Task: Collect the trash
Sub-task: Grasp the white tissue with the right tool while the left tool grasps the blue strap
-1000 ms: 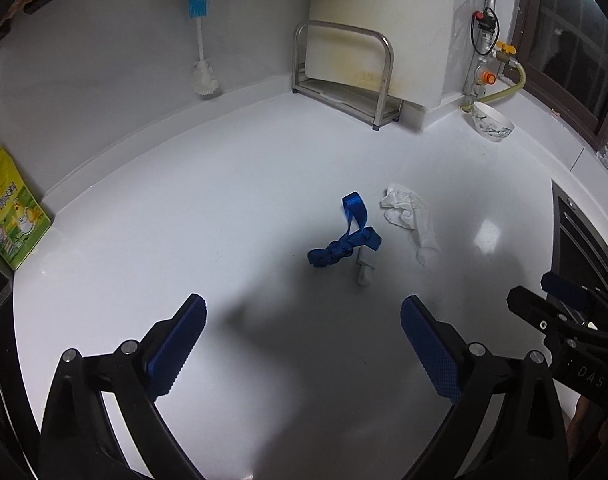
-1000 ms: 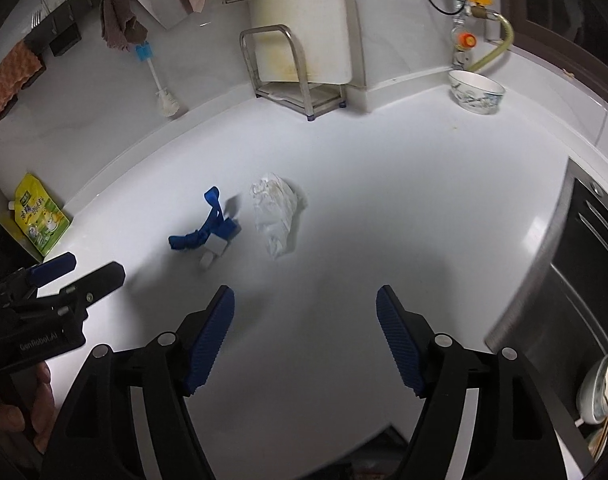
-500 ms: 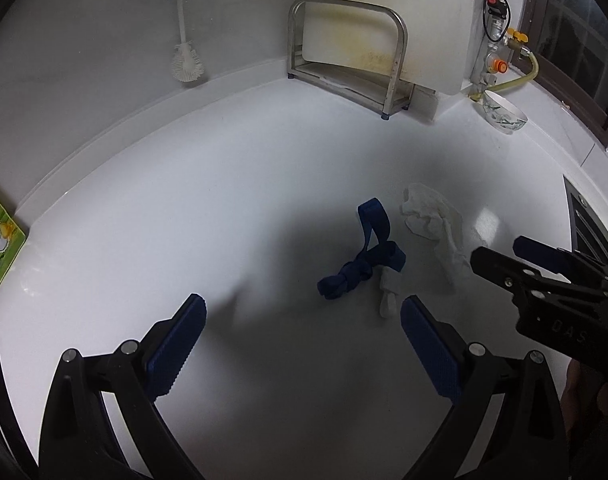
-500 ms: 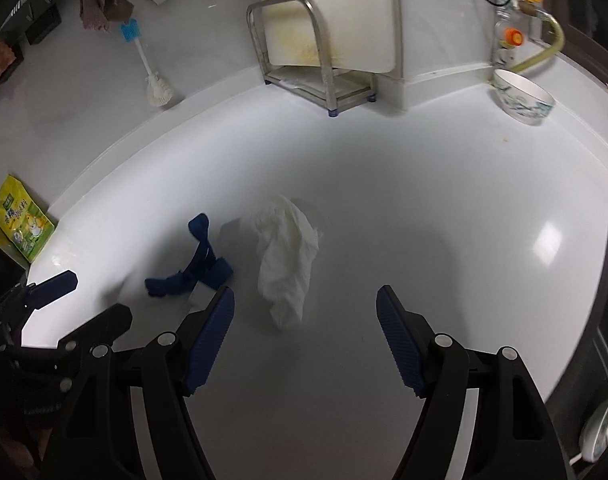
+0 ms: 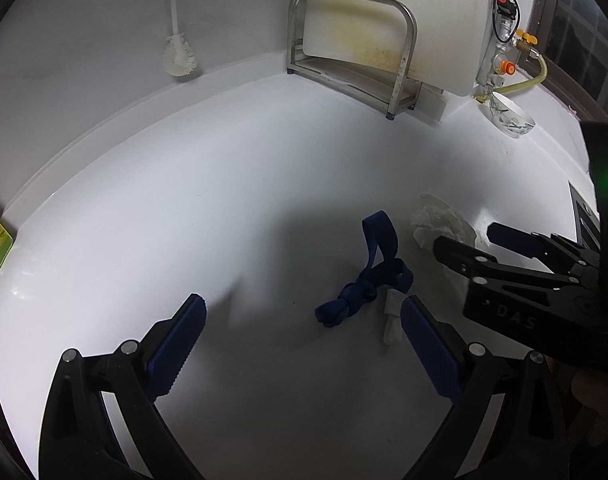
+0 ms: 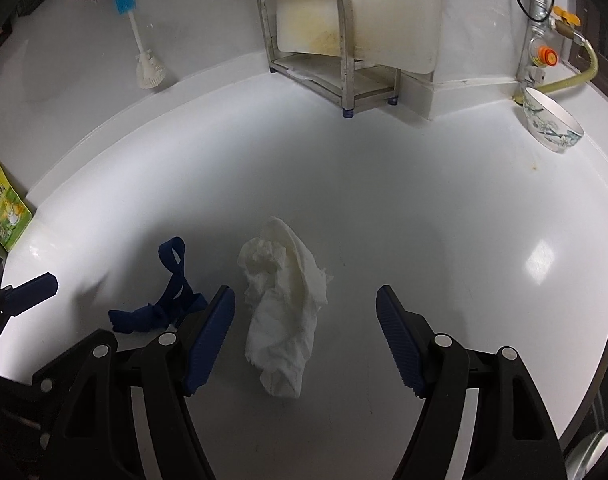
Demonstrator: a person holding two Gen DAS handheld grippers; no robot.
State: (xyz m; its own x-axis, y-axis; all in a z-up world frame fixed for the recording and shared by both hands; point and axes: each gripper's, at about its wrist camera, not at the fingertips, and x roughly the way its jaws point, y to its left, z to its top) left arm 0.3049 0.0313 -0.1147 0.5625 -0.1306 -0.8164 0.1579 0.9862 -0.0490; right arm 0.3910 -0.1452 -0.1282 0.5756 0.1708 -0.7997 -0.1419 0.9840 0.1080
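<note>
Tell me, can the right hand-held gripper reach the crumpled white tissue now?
Probably yes. The right hand-held gripper is open with the crumpled white tissue lying between its fingers; nothing blocks it.

The bench [image 6: 424,216] is white, smooth and glossy, with a bright glare patch. On it the tissue [image 6: 283,300] looks like soft, crumpled matt paper, and the strap [image 5: 368,276] like woven blue cloth with a pale tag. The rack [image 6: 336,40] is brushed metal, dull in sheen. The bowl [image 6: 552,124] is glazed, shiny ceramic. The tongs [image 6: 306,336] have matt black plastic arms and ribbed blue pads [image 6: 396,340]. The brush [image 5: 177,52] has a plastic handle.
</note>
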